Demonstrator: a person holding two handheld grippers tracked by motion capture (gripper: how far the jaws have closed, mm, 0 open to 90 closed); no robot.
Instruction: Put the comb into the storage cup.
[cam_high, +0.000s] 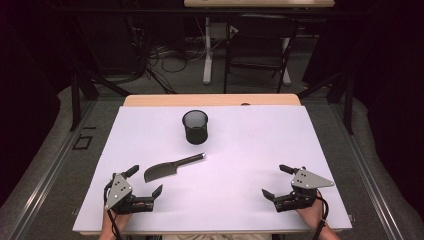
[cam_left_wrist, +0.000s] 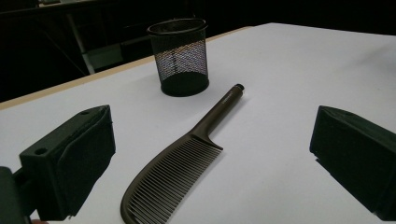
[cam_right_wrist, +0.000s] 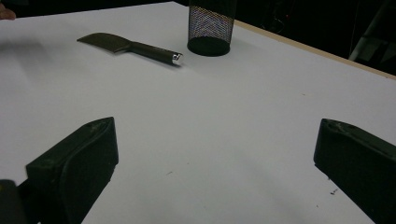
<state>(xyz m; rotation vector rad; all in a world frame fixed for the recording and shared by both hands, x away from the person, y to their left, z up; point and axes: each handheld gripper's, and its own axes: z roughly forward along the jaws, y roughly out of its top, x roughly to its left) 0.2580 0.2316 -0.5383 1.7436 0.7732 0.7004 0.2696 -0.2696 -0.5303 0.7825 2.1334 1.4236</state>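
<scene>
White tabletop: comb (cam_high: 170, 169) just beyond left hand-held gripper (cam_high: 146, 181).

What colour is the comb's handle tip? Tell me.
Shiny silver on the comb, whose body is dark brown; clearest in the right gripper view.

Ahead of the left gripper's (cam_high: 146, 181) wide-spread fingers (cam_left_wrist: 74, 161): comb (cam_left_wrist: 175, 172) in dark, faintly glossy plastic, smooth handle tipped with a shiny metal cap. Beyond it, black wire-mesh pen cup (cam_left_wrist: 180, 56) — matt metal. Bench (cam_high: 240, 150) topped in smooth, matt white; bare wood at the far edge. Matt black plastic on the fingers, dull padded faces.
</scene>
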